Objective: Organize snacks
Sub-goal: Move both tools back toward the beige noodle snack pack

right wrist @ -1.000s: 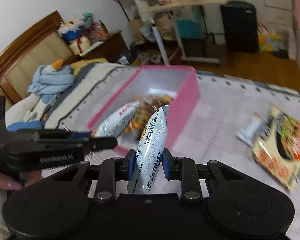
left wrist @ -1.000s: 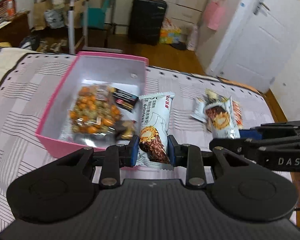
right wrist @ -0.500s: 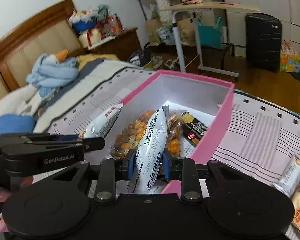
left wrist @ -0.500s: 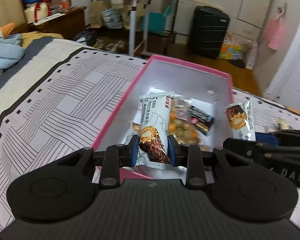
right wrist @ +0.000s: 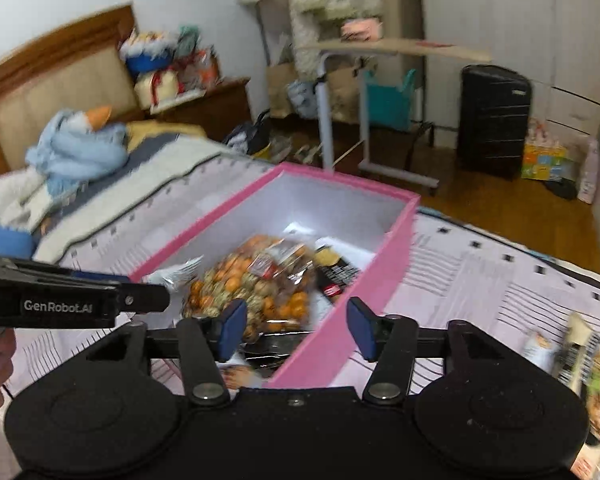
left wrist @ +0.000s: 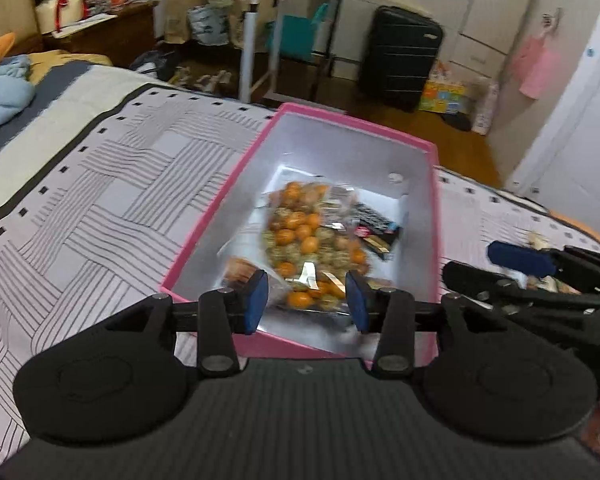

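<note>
Both grippers hang over the near end of the pink box (left wrist: pixel 216 216) on the bed (left wrist: pixel 100 200), and both are released with nothing between their blue pads. The left gripper (left wrist: pixel 307 300) is spread above a clear bag (left wrist: pixel 308 240) of orange and green snacks lying in the box; a dark packet (left wrist: pixel 376 228) lies just beside the bag, toward the right wall. The right gripper (right wrist: pixel 296 328) straddles the box's right wall. More snack packets (right wrist: pixel 580 360) lie on the bedspread well to the right of the box.
</note>
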A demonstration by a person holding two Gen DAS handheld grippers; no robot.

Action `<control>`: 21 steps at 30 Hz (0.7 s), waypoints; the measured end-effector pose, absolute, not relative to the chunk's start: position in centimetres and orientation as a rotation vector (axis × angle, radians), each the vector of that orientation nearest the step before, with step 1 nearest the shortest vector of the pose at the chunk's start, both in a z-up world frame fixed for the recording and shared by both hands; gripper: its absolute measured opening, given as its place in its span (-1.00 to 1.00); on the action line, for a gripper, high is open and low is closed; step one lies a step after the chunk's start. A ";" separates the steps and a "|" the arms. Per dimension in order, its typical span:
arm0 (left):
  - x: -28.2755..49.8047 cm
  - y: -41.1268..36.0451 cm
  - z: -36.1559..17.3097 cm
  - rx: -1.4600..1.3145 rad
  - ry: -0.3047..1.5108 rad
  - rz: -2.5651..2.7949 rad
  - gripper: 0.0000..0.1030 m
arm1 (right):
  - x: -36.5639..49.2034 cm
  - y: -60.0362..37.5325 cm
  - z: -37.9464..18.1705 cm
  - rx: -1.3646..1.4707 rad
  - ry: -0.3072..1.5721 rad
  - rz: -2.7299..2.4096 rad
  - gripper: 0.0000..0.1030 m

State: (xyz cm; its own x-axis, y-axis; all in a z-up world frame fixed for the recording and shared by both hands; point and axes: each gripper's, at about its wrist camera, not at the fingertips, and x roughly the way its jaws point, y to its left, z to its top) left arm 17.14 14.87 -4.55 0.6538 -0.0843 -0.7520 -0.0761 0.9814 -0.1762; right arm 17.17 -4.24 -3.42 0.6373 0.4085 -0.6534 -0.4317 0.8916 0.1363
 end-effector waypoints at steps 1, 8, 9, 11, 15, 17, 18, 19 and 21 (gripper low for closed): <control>16.8 14.6 -4.0 -0.199 0.857 -0.027 -0.15 | 16.4 -5.4 -2.8 -0.012 0.723 0.464 0.28; 15.8 11.1 -1.2 -0.149 0.830 -0.179 -0.07 | 11.7 -12.5 0.1 -0.019 0.668 0.359 0.33; 15.8 10.4 -0.9 -0.144 0.831 -0.204 -0.07 | 11.1 -13.4 0.5 -0.019 0.667 0.343 0.33; 15.9 8.8 -0.4 -0.133 0.837 -0.253 -0.06 | 10.0 -15.4 1.0 -0.015 0.662 0.313 0.36; 16.5 5.4 0.1 -0.086 0.850 -0.331 0.06 | 8.7 -18.3 0.9 -0.030 0.677 0.253 0.47; 17.0 3.6 0.1 -0.074 0.855 -0.370 0.19 | 8.2 -19.6 0.3 -0.051 0.690 0.213 0.48; 17.2 2.7 0.0 -0.066 0.854 -0.389 0.24 | 8.2 -20.2 -0.1 -0.053 0.699 0.198 0.49; 17.5 1.8 -0.2 -0.055 0.852 -0.400 0.26 | 8.3 -20.8 -0.4 -0.049 0.706 0.187 0.52; 18.1 -0.3 -0.9 -0.028 0.850 -0.413 0.32 | 8.3 -22.0 -1.2 -0.037 0.711 0.180 0.60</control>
State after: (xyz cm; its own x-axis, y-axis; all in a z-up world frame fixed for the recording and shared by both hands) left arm 18.13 -0.32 -0.90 0.5859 -0.3654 -0.7233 0.3436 0.9204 -0.1866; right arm 8.28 -21.95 -1.17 0.7427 0.1515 -0.6523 -0.1764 0.9839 0.0277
